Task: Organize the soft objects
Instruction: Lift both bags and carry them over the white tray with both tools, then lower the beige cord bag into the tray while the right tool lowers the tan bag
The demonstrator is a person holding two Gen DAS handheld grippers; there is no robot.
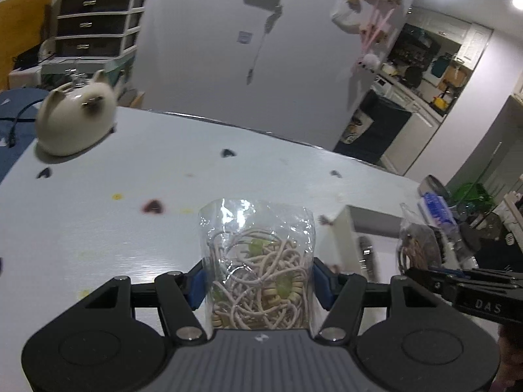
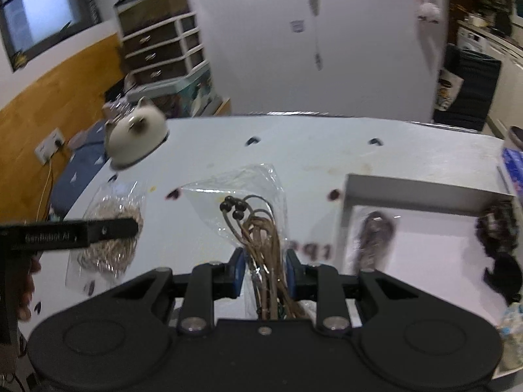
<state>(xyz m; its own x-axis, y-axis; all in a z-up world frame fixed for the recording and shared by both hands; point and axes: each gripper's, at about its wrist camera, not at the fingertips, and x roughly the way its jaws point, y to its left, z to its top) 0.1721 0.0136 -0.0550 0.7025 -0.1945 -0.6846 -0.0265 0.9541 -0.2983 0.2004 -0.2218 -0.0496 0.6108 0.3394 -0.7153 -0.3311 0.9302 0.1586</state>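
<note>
My left gripper (image 1: 258, 284) is shut on a clear bag of pale pink hair ties with beads (image 1: 258, 281), held above the white table (image 1: 163, 238). This bag also shows in the right wrist view (image 2: 111, 238), left of centre. My right gripper (image 2: 263, 272) is shut on a clear bag of brown hair ties with black beads (image 2: 261, 235); this bag shows in the left wrist view (image 1: 416, 248) at the right. A white box (image 2: 421, 232) on the table's right holds dark hair accessories (image 2: 372, 238).
A white cat plush (image 1: 75, 122) sits at the table's far left corner; it also shows in the right wrist view (image 2: 135, 135). Small dark heart stickers (image 1: 152, 205) dot the table. A blue packet (image 2: 513, 170) lies at the far right edge. A drawer unit (image 1: 98, 23) stands behind.
</note>
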